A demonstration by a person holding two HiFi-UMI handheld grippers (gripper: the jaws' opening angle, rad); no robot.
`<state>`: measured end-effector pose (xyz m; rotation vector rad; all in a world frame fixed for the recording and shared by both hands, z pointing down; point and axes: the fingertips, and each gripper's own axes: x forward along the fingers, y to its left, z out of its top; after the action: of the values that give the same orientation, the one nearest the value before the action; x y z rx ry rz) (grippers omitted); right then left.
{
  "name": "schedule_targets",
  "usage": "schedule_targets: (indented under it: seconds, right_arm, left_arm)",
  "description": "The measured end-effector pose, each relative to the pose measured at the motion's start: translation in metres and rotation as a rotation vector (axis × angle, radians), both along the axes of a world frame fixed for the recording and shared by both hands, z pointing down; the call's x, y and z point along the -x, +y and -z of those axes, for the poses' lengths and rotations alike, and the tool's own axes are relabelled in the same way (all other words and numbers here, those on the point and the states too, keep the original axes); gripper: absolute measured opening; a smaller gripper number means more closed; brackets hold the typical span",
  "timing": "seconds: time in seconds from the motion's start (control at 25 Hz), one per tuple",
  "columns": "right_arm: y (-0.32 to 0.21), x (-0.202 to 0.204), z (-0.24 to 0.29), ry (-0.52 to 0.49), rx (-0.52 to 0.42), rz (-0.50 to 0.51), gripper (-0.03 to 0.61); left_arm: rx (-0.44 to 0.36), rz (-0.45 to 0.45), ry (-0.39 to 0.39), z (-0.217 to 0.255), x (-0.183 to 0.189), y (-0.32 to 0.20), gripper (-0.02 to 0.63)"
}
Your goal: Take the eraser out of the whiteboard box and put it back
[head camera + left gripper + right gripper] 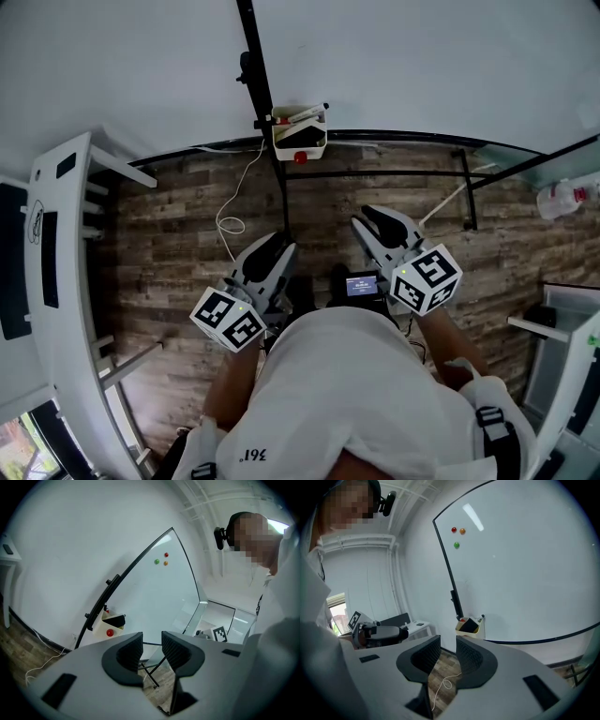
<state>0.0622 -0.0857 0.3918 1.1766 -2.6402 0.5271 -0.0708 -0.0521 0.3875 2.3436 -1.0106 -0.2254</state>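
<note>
Your left gripper and right gripper both hold their jaws slightly apart with nothing between them, well away from the whiteboard box. The eraser sits in that box, only its dark top showing. In your head view it's too small to pick out.

3 coloured magnets cluster high up; a white cable loops across the wood-plank floor.
</note>
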Motion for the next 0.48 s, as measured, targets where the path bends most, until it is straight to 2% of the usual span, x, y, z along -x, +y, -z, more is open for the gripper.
schedule_targets:
  seconds: [0.48]
  right_arm:
    - [-0.056,0.005,0.007,0.144,-0.104,0.069,0.121]
  left_arm:
    - [-0.049,-0.010,-0.031,0.005,0.001,-0.044,0.126]
